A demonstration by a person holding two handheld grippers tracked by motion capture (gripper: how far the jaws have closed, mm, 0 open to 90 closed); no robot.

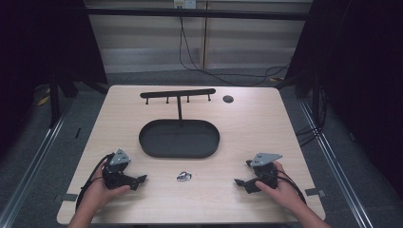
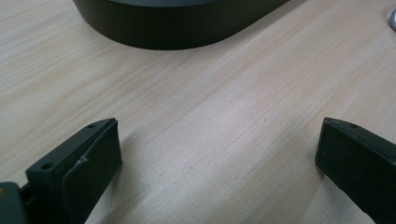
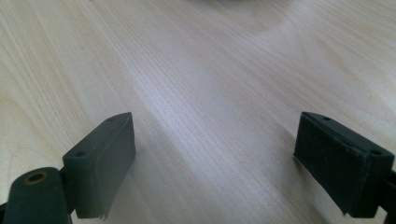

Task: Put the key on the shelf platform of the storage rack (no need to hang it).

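A small shiny metal ring-like piece [image 1: 184,176] lies on the wooden table near the front, between my two grippers. My left gripper [image 1: 135,172] rests low on the table at the front left, held by a hand, and points toward the middle. In the left gripper view it [image 2: 218,140] is open wide over bare wood. My right gripper [image 1: 242,173] rests at the front right and points inward. In the right gripper view it [image 3: 215,133] is open too, with nothing between its pads. The metal piece [image 2: 393,18] peeks in at the upper right of the left gripper view.
A black oval tray [image 1: 147,142] sits at the table's centre, with a thin post and a T-shaped bar with pegs [image 1: 178,93] rising behind it. Its dark wall [image 2: 177,32] lies ahead of my left gripper. A round black grommet [image 1: 228,99] sits at the back right.
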